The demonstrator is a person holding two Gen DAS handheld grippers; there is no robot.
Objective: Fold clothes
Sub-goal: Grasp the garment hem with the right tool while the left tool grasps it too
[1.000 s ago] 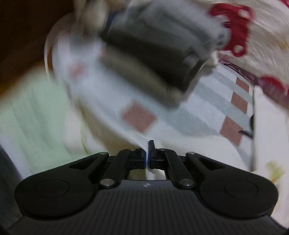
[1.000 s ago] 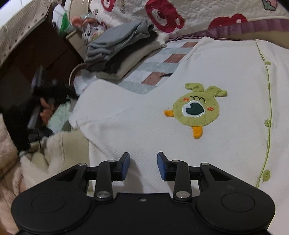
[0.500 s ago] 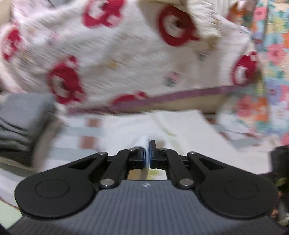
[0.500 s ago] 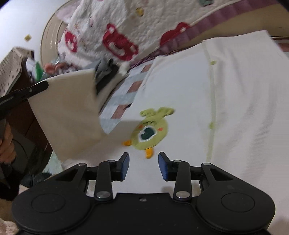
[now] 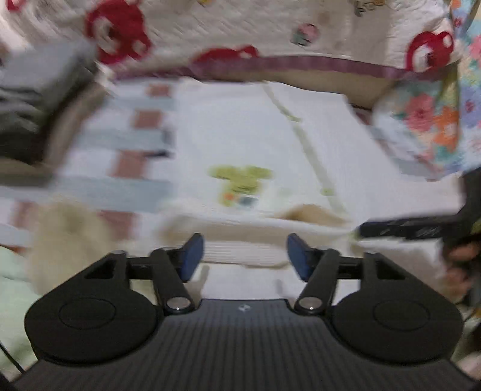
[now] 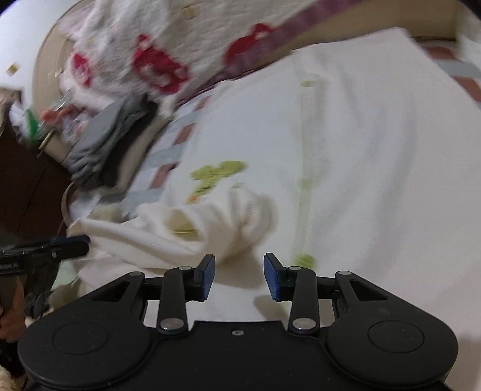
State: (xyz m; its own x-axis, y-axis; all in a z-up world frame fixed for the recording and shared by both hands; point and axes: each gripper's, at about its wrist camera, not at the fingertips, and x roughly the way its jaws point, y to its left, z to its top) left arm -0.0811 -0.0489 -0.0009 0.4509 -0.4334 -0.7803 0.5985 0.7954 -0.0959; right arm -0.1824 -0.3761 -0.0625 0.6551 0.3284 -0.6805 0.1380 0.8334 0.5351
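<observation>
A white cardigan with a green and yellow patch and a green button strip lies spread on the bed. One sleeve lies folded over its lower left part, half covering the patch. It shows blurred in the left wrist view, with the folded sleeve just ahead of the fingers. My left gripper is open and empty above the sleeve. My right gripper is open and empty over the cardigan's hem, just right of the sleeve.
A pile of folded grey and dark clothes sits at the back left on a checked sheet. A white quilt with red prints runs along the back. A floral cloth lies at the right. A dark wooden cabinet stands left.
My left gripper carried the sleeve across onto the cardigan's body, then opened and let it go. The right gripper stayed open and tilted over the hem.
</observation>
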